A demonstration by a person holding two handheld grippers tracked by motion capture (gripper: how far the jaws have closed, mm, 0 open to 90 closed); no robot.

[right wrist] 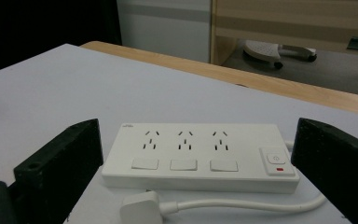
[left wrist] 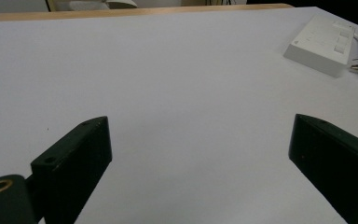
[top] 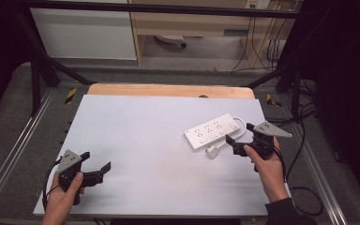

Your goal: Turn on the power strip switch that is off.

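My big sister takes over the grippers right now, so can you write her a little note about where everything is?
Left gripper: open, holding nothing, low at the near left of the white table, away from the work.
Right gripper: open, holding nothing, aimed at the power strip and close to it, not touching.
Power strip: flat at the right of the table, sockets up. Its white cord loops round in front, and the plug lies loose on the table beside the strip, nearest the right gripper.
Done: nothing gripped yet.
Left: probably pick up the plug or the strip with the right gripper; the left is free to help.
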